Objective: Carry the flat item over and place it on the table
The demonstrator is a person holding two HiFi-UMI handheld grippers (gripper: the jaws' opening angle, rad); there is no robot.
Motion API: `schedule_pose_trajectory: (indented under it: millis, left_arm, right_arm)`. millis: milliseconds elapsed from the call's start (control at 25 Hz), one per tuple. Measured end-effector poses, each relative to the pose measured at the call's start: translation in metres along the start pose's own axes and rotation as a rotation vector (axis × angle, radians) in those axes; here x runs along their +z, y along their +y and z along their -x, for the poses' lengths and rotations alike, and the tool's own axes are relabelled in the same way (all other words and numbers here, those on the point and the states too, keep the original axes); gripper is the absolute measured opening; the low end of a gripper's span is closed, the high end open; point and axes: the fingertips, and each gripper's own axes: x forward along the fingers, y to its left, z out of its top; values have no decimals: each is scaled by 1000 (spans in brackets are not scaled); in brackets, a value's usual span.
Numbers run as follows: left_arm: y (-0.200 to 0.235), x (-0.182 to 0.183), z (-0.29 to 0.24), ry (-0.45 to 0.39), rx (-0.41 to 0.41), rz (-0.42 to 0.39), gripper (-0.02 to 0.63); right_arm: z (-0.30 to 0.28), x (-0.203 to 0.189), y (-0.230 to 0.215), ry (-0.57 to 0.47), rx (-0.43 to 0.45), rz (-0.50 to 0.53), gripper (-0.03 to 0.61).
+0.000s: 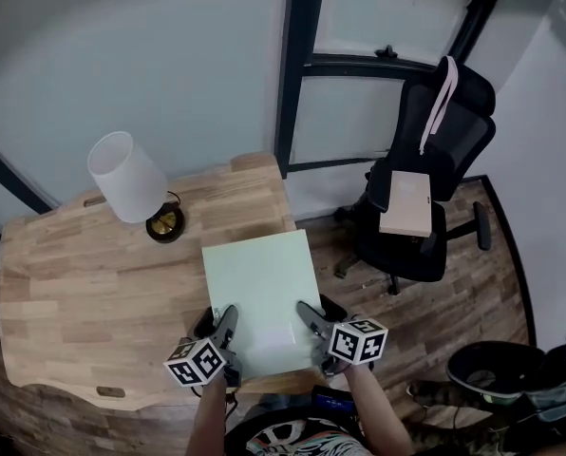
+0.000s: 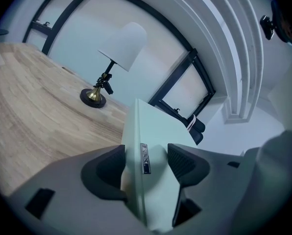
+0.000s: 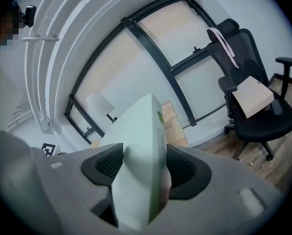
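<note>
A flat pale green box [image 1: 262, 291] is held level over the right end of the wooden table [image 1: 84, 283]. My left gripper [image 1: 228, 335] is shut on its near left edge and my right gripper [image 1: 309, 329] is shut on its near right edge. In the left gripper view the flat box [image 2: 151, 146] runs away between the black pads, towards the lamp. The right gripper view shows the flat box [image 3: 138, 155] clamped on edge between the pads. Whether the box touches the table cannot be told.
A table lamp [image 1: 136, 186] with a white shade and brass base stands at the back of the table. A black office chair [image 1: 425, 188] with a tan box [image 1: 406, 204] on its seat stands to the right on the wood floor. Glass wall panels run behind.
</note>
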Motion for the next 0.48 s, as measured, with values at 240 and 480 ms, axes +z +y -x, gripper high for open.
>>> schedule_pose_trajectory:
  millis: [240, 480]
  left_arm:
    - [12, -11, -3, 14, 31, 22, 272]
    - [28, -26, -4, 42, 67, 55, 272]
  right_arm:
    - [-11, -12, -10, 39, 11, -18, 270]
    - [-22, -29, -16, 92, 8, -37, 270]
